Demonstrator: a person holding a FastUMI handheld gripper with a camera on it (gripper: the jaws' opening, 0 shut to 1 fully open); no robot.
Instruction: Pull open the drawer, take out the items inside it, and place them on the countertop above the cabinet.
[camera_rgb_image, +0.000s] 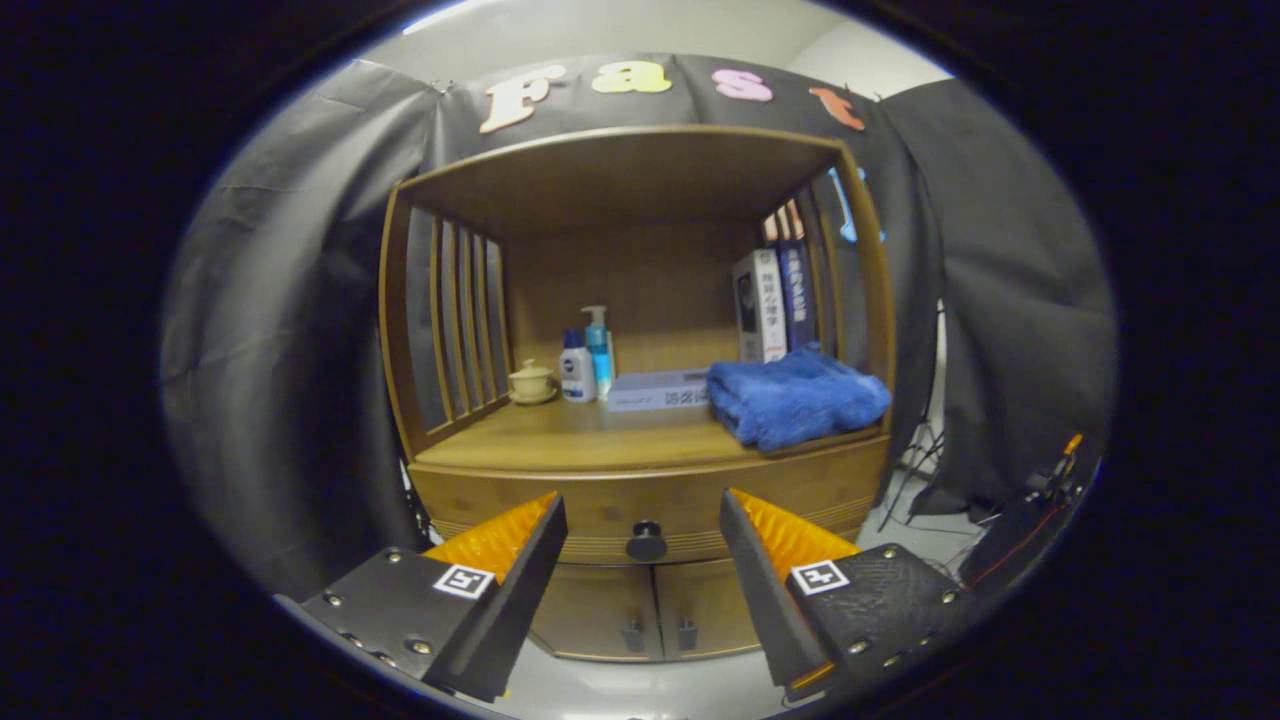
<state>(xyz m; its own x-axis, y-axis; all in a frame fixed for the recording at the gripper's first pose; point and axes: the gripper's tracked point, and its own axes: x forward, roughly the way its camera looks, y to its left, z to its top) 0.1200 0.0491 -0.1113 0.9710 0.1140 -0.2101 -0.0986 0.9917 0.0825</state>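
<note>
A wooden cabinet (640, 480) stands ahead with its drawer (600, 505) closed. The drawer's dark round knob (646, 541) sits in the gap between my fingers, some way beyond their tips. My gripper (642, 505) is open and holds nothing. The countertop (570, 430) above the drawer is a wooden shelf under a roofed frame. What lies inside the drawer is hidden.
On the countertop lie a folded blue towel (795, 395) at the right, a flat box (655, 390) in the middle, two bottles (588, 360) and a small lidded cup (531, 382) at the left, books (775, 300) at the back right. Two lower doors (655, 610) sit under the drawer.
</note>
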